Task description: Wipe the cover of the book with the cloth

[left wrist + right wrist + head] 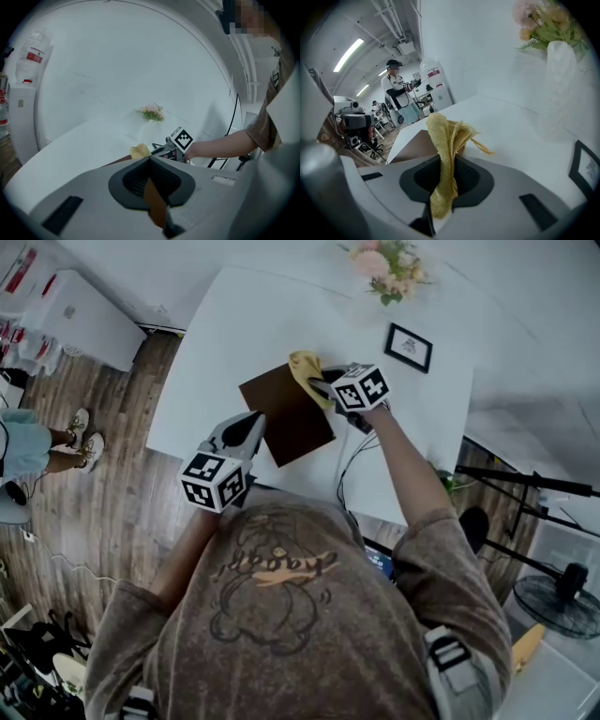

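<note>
The left gripper (253,421) clamps a corner of the brown book (292,418); the right gripper (317,386) pinches a yellow cloth (304,366), bunched just ahead of its jaws.

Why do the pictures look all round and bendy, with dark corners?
Left gripper view: the wide lens curves the table and blackens the corners. Right gripper view: same curve; the cloth is sharp, the flowers soft. Head view: even light, only faint shadows.

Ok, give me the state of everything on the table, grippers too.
book: lying on table, near edge clamped.
cloth: bunched, at the book's far corner.
left gripper: shut on book.
right gripper: shut on cloth.
flowers: upright in vase.
picture frame: apart from book.
</note>
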Action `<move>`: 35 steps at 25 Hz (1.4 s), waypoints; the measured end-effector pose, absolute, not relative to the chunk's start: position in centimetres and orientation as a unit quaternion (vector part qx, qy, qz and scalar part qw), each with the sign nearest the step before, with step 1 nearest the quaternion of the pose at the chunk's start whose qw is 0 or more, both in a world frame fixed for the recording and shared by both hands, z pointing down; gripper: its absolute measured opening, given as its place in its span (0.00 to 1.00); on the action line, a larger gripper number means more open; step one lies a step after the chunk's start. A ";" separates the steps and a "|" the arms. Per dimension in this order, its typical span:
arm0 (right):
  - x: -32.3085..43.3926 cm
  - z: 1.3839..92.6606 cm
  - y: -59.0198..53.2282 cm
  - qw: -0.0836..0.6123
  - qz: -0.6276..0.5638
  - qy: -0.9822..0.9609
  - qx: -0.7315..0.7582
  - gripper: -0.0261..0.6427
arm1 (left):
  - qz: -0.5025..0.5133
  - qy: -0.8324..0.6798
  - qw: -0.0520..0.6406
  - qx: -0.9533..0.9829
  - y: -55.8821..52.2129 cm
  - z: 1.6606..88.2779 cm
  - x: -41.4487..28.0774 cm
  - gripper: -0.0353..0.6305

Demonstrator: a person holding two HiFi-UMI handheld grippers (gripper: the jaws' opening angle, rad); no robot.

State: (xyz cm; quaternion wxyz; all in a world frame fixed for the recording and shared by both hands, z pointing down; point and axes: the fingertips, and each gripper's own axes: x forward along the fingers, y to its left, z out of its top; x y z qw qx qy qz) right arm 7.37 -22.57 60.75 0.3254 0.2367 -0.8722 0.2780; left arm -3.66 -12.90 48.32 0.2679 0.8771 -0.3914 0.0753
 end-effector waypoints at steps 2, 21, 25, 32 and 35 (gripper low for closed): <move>7.8 60.8 -21.5 0.323 0.282 -0.872 0.238 0.13 | 0.076 -0.386 0.268 0.880 -12.7 48.3 -3.3 0.06; 12.3 60.7 -12.5 0.316 0.301 -0.855 0.280 0.13 | 0.088 -0.312 0.270 0.907 -11.3 48.5 1.2 0.06; 12.9 60.6 -10.9 0.306 0.312 -0.850 0.293 0.13 | 0.090 -0.302 0.268 0.910 -11.3 48.4 1.7 0.06; 13.6 60.2 -8.7 0.312 0.317 -0.847 0.292 0.13 | 0.092 -0.294 0.267 0.913 -11.5 48.5 1.9 0.06; 13.5 59.1 -9.1 0.313 0.306 -0.850 0.294 0.13 | 0.092 -0.295 0.267 0.913 -11.7 48.5 1.4 0.06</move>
